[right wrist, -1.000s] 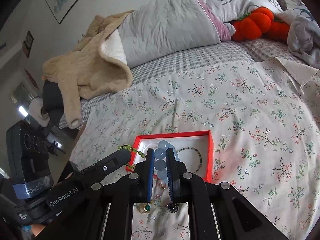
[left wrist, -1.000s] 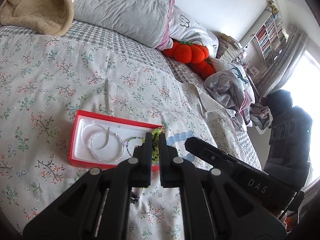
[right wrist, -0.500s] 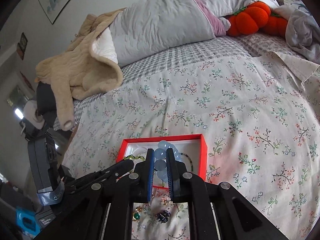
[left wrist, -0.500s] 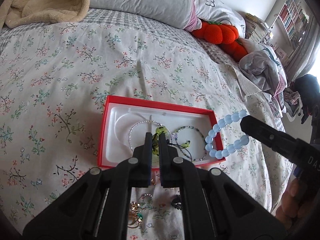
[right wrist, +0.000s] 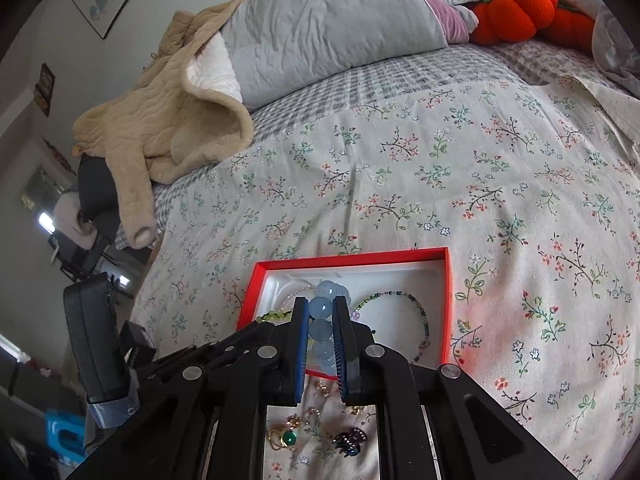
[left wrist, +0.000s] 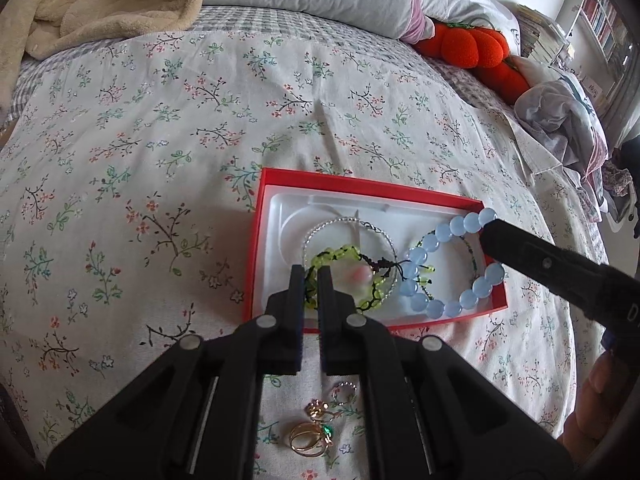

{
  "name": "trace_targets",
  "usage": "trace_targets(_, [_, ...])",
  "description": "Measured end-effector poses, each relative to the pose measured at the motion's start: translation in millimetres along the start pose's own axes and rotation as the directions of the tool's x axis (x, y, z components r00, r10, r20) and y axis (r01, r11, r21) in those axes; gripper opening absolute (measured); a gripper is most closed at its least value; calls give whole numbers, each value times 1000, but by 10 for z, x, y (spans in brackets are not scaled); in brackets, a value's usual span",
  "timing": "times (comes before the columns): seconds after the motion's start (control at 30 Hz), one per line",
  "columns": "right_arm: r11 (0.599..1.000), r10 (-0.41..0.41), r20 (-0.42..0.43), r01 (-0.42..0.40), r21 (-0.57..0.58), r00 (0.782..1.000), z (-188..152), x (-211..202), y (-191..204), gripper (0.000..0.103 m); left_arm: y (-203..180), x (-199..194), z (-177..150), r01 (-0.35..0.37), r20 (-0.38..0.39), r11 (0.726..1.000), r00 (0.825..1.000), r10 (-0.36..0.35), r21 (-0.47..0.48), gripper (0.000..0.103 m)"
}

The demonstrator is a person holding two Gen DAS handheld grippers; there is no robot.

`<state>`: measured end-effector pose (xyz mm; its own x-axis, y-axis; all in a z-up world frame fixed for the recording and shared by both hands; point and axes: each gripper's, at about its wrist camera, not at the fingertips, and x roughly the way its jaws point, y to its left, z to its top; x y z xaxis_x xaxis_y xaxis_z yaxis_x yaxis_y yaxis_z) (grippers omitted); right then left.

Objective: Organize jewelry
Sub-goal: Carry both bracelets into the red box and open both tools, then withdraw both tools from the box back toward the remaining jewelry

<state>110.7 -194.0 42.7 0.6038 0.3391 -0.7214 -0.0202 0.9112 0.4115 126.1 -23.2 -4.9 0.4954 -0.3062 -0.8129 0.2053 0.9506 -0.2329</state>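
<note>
A red box (left wrist: pixel 360 184) with a white liner lies on the floral bedspread. My left gripper (left wrist: pixel 311 280) is shut on a green bead bracelet (left wrist: pixel 340 252), which rests low over the liner on a thin silver bangle (left wrist: pixel 348 222). From the right, my right gripper (left wrist: pixel 486 236) holds a pale blue bead bracelet (left wrist: pixel 440 240) over the box's right half. In the right wrist view the right gripper (right wrist: pixel 320 320) is shut on the blue bead bracelet (right wrist: pixel 323 306) above the red box (right wrist: pixel 352 258). A thin multicoloured bracelet (right wrist: pixel 416 308) lies in it.
Loose rings (left wrist: pixel 316 432) and a dark ornament (right wrist: pixel 351 440) lie on the bedspread just in front of the box. A beige blanket (right wrist: pixel 168 128), a grey pillow (right wrist: pixel 328 28) and an orange plush pumpkin (right wrist: pixel 516 12) sit at the far end of the bed. A hand (left wrist: pixel 592 400) shows at the lower right.
Both grippers have come down toward the box. The green bracelet, earlier at the box's near edge, now lies over the liner, and the blue bracelet has moved in over the box's right half.
</note>
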Motion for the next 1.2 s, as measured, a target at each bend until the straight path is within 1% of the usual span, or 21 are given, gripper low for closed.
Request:
trace_targets(0.27, [998,-59,-16,59,6,998,-10,92,-160,12,12,5,11,-1,0,1000,1000,1,0,7])
trace_targets(0.37, [997,-78,-27,78,3,997,-11,97,-173,13,-16,-44,20,-1,14,1000,1000,1,6,7])
trace_targets(0.43, [996,-86,-28,86,1,996,-4,58,-171,15,-50,-97,22,8,20,1000,1000,-9,20,9])
trace_targets(0.5, [996,-88,-30,88,-18,996,-3,3,-146,15,-83,-147,13,2,25,999,1000,-3,38,23])
trace_targets(0.57, [995,-93,-34,92,-38,995,-17,-56,-117,16,-110,-199,-3,-8,26,998,1000,7,54,29])
trace_targets(0.63, [994,-98,-42,96,-53,994,-40,-100,-89,16,-134,-256,-31,-9,24,997,1000,8,71,33])
trace_targets(0.7, [993,-101,-50,98,-68,994,-70,-141,-65,16,-143,-311,-65,-13,22,996,1000,11,84,45])
trace_targets(0.77, [991,-107,-62,101,-86,992,-112,-172,-38,16,-143,-356,-113,-22,17,995,1000,20,96,53])
trace_targets(0.87, [988,-114,-79,104,-116,990,-182,-215,5,16,-117,-397,-200,-41,0,992,999,42,116,57])
trace_targets(1.0, [983,-127,-102,112,-148,987,-286,-242,43,18,-47,-428,-330,-62,-26,990,998,66,126,65])
trace_targets(1.1, [979,-139,-123,118,-165,983,-374,-238,46,25,12,-432,-426,-85,-43,987,995,92,134,70])
trace_targets(1.13, [978,-144,-129,121,-171,981,-405,-235,46,29,35,-427,-456,-93,-53,987,994,100,134,71])
trace_targets(1.17, [976,-149,-135,124,-177,980,-437,-232,46,39,56,-425,-492,-99,-62,986,992,108,134,73])
trace_targets(1.2, [975,-155,-140,129,-179,978,-465,-230,42,47,81,-422,-525,-104,-71,986,991,114,131,74])
